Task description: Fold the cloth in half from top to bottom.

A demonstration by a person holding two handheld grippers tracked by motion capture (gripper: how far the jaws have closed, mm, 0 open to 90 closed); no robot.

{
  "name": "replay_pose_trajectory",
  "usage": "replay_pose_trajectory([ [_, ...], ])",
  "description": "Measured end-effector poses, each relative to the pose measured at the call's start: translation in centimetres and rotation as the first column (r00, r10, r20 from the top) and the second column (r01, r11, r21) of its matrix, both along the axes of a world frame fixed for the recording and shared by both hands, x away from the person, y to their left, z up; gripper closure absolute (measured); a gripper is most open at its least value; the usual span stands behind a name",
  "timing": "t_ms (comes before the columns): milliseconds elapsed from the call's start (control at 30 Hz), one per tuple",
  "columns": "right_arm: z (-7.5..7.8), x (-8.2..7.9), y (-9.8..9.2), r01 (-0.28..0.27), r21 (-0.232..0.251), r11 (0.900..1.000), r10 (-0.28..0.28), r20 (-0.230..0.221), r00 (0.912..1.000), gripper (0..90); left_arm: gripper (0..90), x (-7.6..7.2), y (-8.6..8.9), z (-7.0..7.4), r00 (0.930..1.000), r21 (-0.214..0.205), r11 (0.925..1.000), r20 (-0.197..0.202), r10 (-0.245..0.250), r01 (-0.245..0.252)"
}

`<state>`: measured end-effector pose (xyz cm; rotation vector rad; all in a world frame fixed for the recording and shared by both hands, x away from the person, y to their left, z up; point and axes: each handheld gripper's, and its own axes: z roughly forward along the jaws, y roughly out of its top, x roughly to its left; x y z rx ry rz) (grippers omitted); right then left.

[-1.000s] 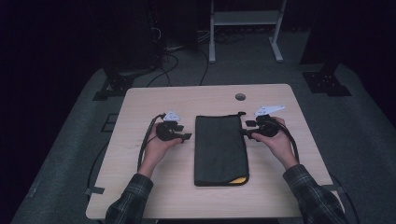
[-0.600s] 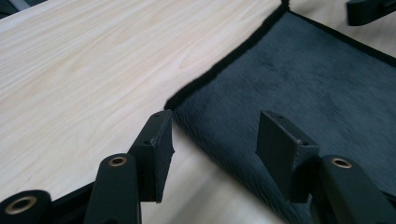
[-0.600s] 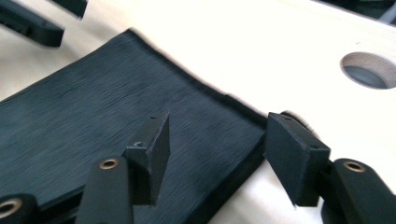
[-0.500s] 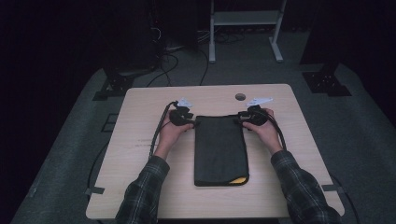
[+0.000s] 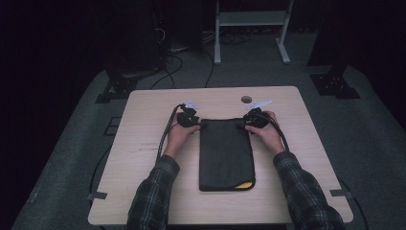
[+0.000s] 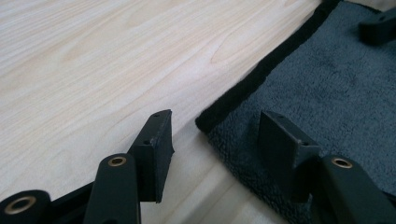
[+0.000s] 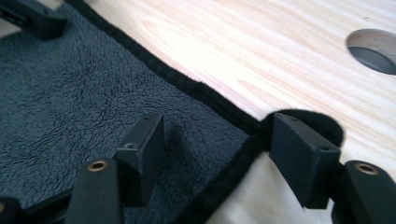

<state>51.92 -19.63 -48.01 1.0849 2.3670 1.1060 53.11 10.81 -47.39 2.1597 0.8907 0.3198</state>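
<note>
Left gripper (image 6: 215, 135): jaws spread, straddling the far-left corner of the cloth (image 5: 226, 153), one jaw on the bare table (image 5: 143, 158), the other over the pile. Nothing pinched.

Right gripper (image 7: 217, 140): jaws spread, astride the far-right corner, where the black hem curls up in a small flap. Nothing pinched.

The cloth lies flat and folded at table centre, long axis 12 to 6 o'clock; a yellow patch (image 5: 245, 185) shows at its 5 o'clock corner. Both grippers stand at its 12 o'clock edge.

Judged progress: approach complete; closing on the corners and any lift or unfolding remain.

Containers: none visible. A round hole (image 5: 246, 99) sits in the table at 12 o'clock.
</note>
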Motion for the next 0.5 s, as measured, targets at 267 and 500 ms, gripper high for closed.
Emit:
replay_pose_trajectory([
  [267,0.01,0.65,-0.21,-0.018,0.015,0.9997,0.019,-0.026,0.9995,44.5,51.2,0.41,-0.29,0.19,0.9995,0.024,0.9993,-0.006,-0.030,0.030],
  [500,0.06,0.42,-0.31,-0.043,0.055,0.9976,0.046,-0.052,0.9976,67.4,79.7,0.17,-0.62,0.23,0.9981,-0.019,0.9990,-0.047,-0.040,0.039],
])
